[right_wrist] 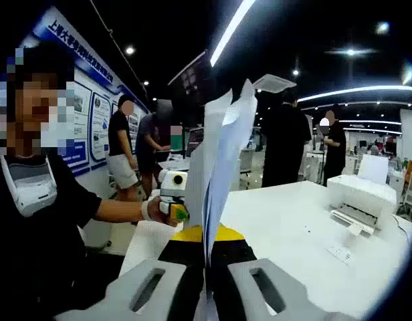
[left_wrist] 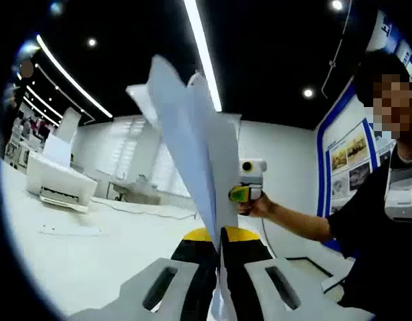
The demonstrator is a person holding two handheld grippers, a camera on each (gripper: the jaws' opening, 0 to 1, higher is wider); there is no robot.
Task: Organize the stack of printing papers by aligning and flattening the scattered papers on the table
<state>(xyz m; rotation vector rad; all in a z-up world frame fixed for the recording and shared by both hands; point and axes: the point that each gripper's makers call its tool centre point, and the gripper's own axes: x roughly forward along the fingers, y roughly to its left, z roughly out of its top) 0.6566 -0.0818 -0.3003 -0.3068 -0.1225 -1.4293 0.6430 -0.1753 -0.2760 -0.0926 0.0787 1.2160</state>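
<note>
Both grippers clenched on the same papers (left_wrist: 192,147), held upright above the table (left_wrist: 72,261): left gripper (left_wrist: 218,267) at the bottom of its view, right gripper (right_wrist: 207,267) likewise, each pinching one edge. Probably light, thin and floppy; sheets fanning apart toward 12 o'clock, corners uneven. Better gripped low, near the edge, then tapped down on the table for aligning. Plenty of free surface; printer (left_wrist: 59,177) at 9 o'clock, well apart. One loose sheet (left_wrist: 69,231) lying near it.
</note>
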